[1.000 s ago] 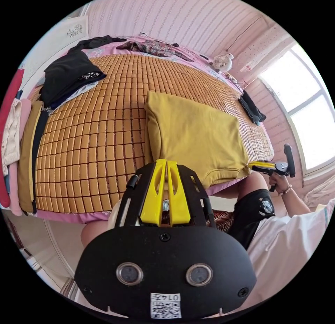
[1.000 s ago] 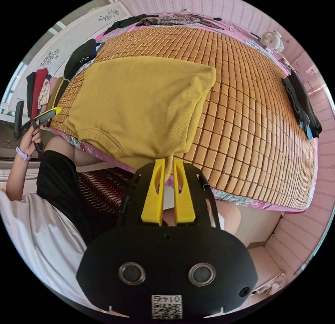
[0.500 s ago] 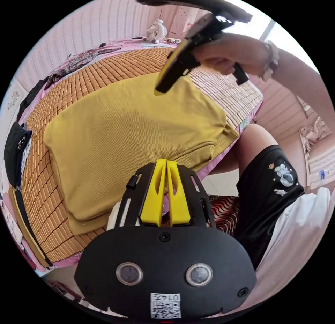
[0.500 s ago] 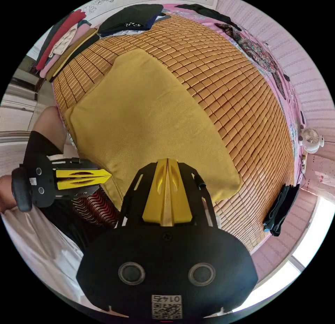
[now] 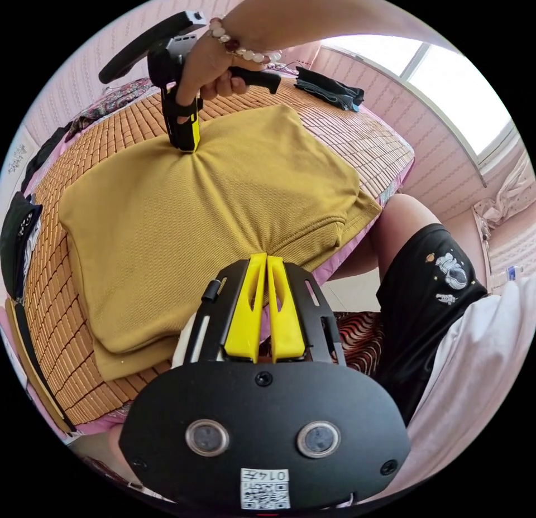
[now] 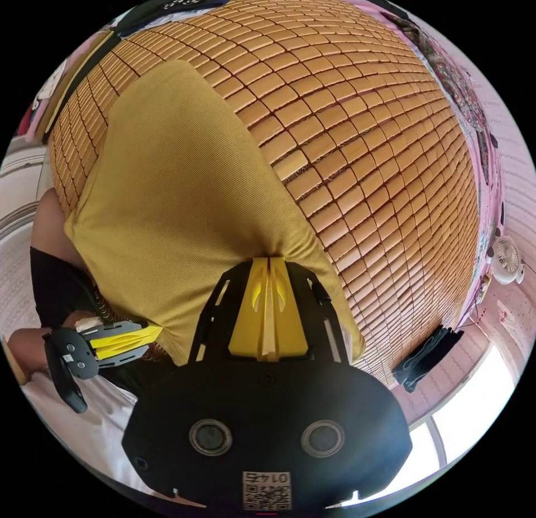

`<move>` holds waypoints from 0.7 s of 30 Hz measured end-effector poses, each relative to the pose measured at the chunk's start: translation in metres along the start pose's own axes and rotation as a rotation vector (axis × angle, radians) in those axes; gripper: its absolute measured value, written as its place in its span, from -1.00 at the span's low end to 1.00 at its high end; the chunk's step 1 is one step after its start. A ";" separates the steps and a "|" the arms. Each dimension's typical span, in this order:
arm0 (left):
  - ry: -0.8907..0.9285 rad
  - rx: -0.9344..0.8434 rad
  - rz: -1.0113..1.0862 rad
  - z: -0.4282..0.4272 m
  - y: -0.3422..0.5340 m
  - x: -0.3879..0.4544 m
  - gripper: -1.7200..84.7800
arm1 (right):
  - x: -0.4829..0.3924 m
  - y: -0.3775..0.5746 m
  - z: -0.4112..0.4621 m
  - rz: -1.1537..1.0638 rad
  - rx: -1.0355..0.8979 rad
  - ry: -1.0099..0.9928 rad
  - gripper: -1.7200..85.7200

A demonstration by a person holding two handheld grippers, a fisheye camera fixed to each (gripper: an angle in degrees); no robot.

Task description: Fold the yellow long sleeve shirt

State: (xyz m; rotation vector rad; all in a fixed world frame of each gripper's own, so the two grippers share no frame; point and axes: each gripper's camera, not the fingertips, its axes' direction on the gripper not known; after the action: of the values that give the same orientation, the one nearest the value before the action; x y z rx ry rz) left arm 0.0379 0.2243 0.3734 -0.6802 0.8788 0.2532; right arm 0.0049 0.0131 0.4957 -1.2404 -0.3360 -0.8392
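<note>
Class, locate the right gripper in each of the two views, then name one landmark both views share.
Left gripper view: right gripper upper left, tips down on the yellow shirt.
Right gripper view: right gripper bottom centre, jaws together at the shirt's edge.
Shared landmark: the bamboo mat.

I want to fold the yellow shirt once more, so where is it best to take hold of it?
Probably the hem edge of the yellow shirt, approached from the bed's near side: that edge overhangs the bamboo mat, so fingers can close around it.
</note>
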 end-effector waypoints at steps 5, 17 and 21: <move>0.034 0.003 -0.034 0.007 0.007 -0.005 -0.98 | 0.008 -0.014 0.007 -0.021 -0.105 -0.019 -0.98; 0.037 0.020 -0.061 0.017 0.030 -0.003 -0.98 | 0.029 0.105 0.024 0.231 0.354 -0.051 -0.98; 0.057 0.017 -0.008 0.011 0.053 0.005 -0.98 | 0.073 0.208 0.031 0.544 0.585 -0.237 -0.97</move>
State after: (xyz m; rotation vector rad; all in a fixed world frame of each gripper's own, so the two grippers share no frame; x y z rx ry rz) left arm 0.0231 0.2717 0.3507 -0.6773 0.9313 0.2203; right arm 0.2088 0.0318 0.4086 -0.8115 -0.3754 -0.1022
